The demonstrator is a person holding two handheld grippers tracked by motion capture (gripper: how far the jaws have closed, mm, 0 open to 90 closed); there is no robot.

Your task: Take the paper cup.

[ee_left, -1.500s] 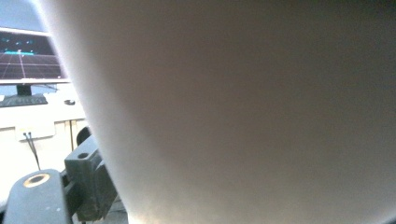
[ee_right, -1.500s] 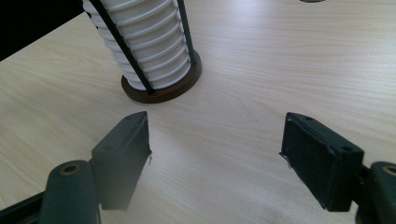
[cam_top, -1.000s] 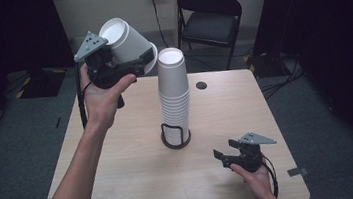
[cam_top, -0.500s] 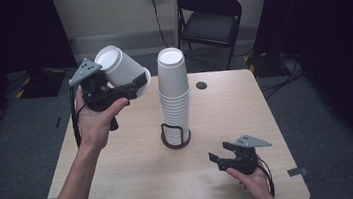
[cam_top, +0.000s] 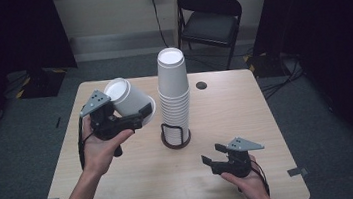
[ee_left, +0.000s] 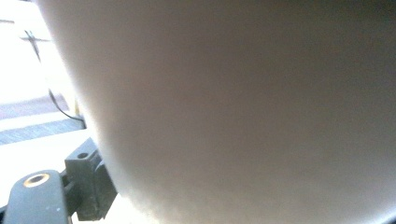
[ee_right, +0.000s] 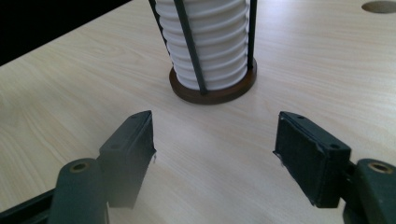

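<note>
So the left gripper has its jaws clamped on the wall of a single white paper cup, near the rim. The cup is tipped way over: its closed base points up and back, away from the person, and its mouth faces down toward the stack side. In the left gripper view that cup wall is pressed right up against the camera, with one black jaw poking in at the lower left.

What matters for the next move: the cup's long axis is slanted, nowhere near upright. The tall cup stack in its dark wire holder stands just to the gripper's right, apart from the held cup, not touching. The table is below the cup, and I can't tell if its rim has touched down yet. My guess is the cup gets set down on the bare table on the left gripper's side, so the wrist would need to roll to bring that axis vertical.

The right gripper is sitting low over the table, jaws spread wide with nothing between them, though they've just been closing a bit. It points at the base of the stack, which is straight ahead of it. The left one is clearly nearer the cup, since it's holding it.
</note>
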